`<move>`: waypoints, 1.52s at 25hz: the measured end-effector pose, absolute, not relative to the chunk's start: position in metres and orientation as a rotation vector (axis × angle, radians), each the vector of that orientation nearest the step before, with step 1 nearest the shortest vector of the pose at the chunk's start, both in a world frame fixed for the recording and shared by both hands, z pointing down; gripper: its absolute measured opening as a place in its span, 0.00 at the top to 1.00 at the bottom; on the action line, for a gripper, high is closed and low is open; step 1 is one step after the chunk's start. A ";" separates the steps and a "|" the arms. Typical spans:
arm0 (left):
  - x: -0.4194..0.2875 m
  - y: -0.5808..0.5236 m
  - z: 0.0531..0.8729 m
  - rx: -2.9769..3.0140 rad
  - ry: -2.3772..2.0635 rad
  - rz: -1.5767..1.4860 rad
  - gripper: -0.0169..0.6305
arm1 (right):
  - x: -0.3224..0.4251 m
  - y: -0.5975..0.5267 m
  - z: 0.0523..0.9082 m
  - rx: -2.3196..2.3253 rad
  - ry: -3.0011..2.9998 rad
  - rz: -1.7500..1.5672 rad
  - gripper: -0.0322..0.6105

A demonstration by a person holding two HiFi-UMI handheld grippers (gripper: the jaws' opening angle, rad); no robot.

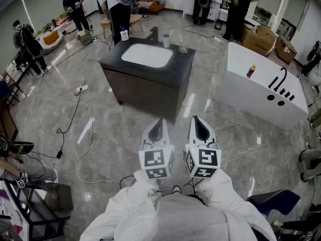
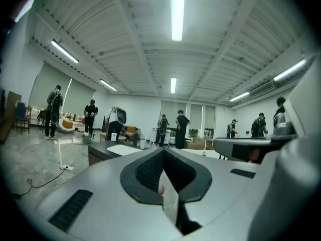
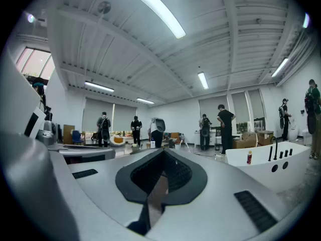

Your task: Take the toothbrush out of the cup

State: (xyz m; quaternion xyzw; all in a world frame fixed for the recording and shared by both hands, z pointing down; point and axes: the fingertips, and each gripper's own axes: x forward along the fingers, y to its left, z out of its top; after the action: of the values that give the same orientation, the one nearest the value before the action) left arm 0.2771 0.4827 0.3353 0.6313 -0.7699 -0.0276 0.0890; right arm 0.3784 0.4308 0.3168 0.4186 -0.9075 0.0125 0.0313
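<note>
The left tool (image 1: 158,127) and right tool (image 1: 199,126) sit side by side near the chest, jaws together and empty, likely just carried. At 12 o'clock, well apart, the cup (image 1: 166,40) holds a thin toothbrush (image 1: 172,34) on the worktop's (image 1: 185,67) far edge.

Bright, cool, even light from the ceiling strip lights (image 2: 176,11). The glossy floor (image 1: 100,129) carries white glare streaks, and shadows are soft and faint. Both gripper views are fisheye, with black corners and bowed lines. The left gripper (image 2: 163,153) and right gripper (image 3: 163,152) shells look soft near the lens while the background is sharper. The head view bends at its edges.
</note>
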 end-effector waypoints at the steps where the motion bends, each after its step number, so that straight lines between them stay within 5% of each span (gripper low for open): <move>1: 0.275 0.482 0.335 1.879 -2.291 -0.083 0.98 | 0.377 0.430 0.317 1.291 -2.793 0.037 0.91; 38: 0.165 0.493 0.363 1.842 -2.271 -0.083 0.98 | 0.290 0.429 0.346 1.312 -2.708 0.039 0.91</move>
State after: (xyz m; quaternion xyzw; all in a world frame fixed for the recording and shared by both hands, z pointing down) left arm 0.1650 0.4933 0.3628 0.6259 -0.7719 -0.0283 0.1078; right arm 0.2903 0.4288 0.3462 0.4350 -0.8979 0.0128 0.0659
